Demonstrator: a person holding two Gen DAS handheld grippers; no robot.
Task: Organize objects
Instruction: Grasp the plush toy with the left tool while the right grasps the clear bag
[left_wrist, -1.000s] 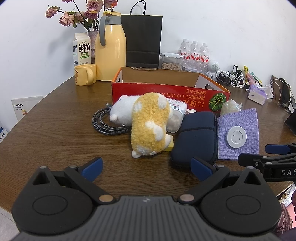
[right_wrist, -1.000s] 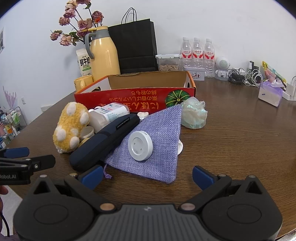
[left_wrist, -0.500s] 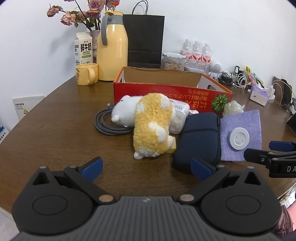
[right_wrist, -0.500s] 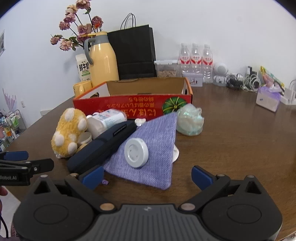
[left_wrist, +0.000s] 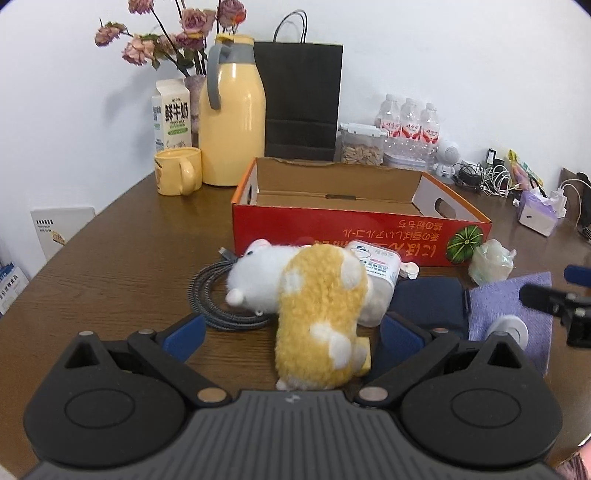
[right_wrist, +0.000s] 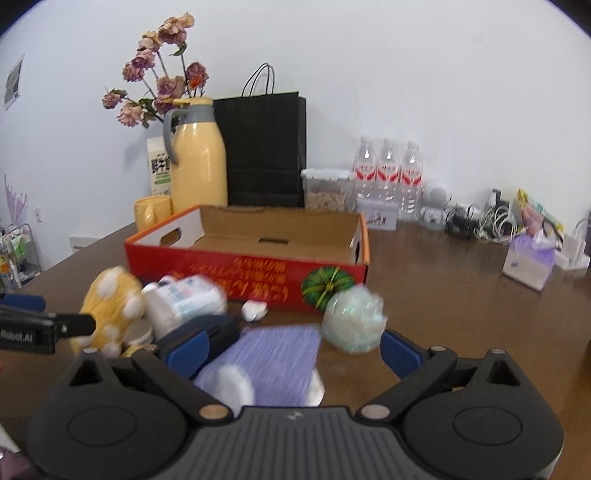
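Observation:
A yellow and white plush toy (left_wrist: 317, 310) lies on the brown table in front of the open red cardboard box (left_wrist: 354, 232). My left gripper (left_wrist: 291, 332) stands open with the plush's rear end between its blue fingertips. Beside the plush lie a coiled grey cable (left_wrist: 214, 295), a white plastic jar (left_wrist: 376, 273) and a navy pouch (left_wrist: 428, 302). My right gripper (right_wrist: 291, 347) is open above a purple cloth (right_wrist: 273, 358) bearing a white round disc (right_wrist: 232, 384). A crumpled clear wrapper (right_wrist: 351, 321) sits just ahead of its right fingertip.
At the back stand a yellow thermos (left_wrist: 232, 122), a milk carton (left_wrist: 171, 114), a yellow mug (left_wrist: 177, 175), a black paper bag (left_wrist: 301, 99), water bottles (left_wrist: 408, 125) and a snack container (left_wrist: 360, 147). Chargers and a tissue pack (left_wrist: 535, 214) sit far right.
Both grippers have moved forward toward the objects. The plush now lies between the left fingertips, and the purple cloth has come under the right gripper.

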